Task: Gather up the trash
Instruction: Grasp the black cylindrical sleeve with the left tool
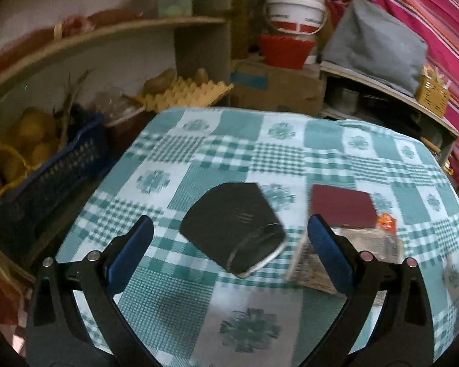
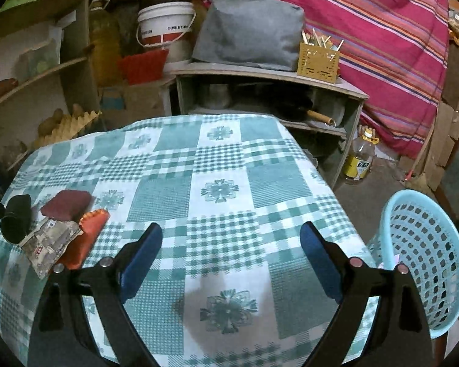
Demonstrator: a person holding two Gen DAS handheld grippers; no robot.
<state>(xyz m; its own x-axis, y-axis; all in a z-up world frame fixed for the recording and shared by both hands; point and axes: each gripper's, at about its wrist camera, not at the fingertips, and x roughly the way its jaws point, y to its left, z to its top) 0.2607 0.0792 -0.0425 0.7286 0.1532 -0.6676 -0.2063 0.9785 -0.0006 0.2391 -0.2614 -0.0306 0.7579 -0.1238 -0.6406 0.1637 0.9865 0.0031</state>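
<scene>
**Mia:** What is on the table?

**Ben:** A table with a green and white checked cloth. There is a little heap of trash on it. In the right wrist view the heap sits near the left edge of the table.

**Mia:** What is in the heap?

**Ben:** A black cup lies on its side. Beside it is a dark red packet. An orange wrapper and a grey crumpled packet lie just in front of the red one. The grey one rests partly on the orange one.

**Mia:** Where is the bin?

**Ben:** A light blue basket with holes stands beside the table, at its right edge. It is well apart from the heap. Something pale shows inside, but I cannot tell what it is.

**Mia:** What is the left gripper doing?

**Ben:** Its blue jaws are wide apart. In the left wrist view the black cup shows between them, but the pads do not press on it. I cannot tell if it is over the cup or just behind it. The picture is a bit blurry.

**Mia:** And the right gripper?

**Ben:** Its jaws stand wide apart too, with nothing between them. It is over bare cloth, between the heap and the basket.

**Mia:** What is behind the table?

**Ben:** A white bucket, a yellow egg tray and a pink striped cloth.
</scene>
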